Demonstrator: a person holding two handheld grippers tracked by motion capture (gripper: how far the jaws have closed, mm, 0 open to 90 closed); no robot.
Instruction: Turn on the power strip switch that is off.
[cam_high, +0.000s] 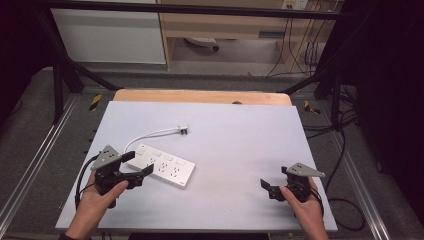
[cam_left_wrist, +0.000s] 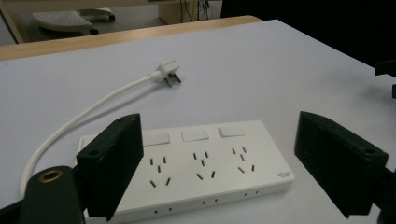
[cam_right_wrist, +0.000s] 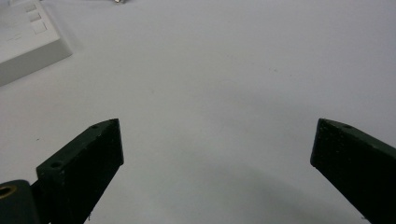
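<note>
At the left of the high view, the left gripper (cam_high: 145, 171) sits low over the tabletop (cam_high: 235, 145) with its jaws apart, just beside the near-left end of the power strip (cam_high: 161, 166). In the left gripper view the strip (cam_left_wrist: 196, 165) lies between those 2 spread jaws, so the gripper looks lined up to close across the strip's body, though nothing is clamped yet.

The strip lies flat, sockets and 3 switches facing up, left of the tabletop's centre. Its white cord (cam_high: 145, 136) curls away from the strip's far-left end and stops at the plug (cam_high: 183, 130), which rests loose on the surface, prongs exposed and connected to nothing.

At the right, the right gripper (cam_high: 266, 186) hovers near the front edge, well apart from the strip, jaws also wide and empty. It seems parked as a waiting hand, perhaps for the plug.
</note>
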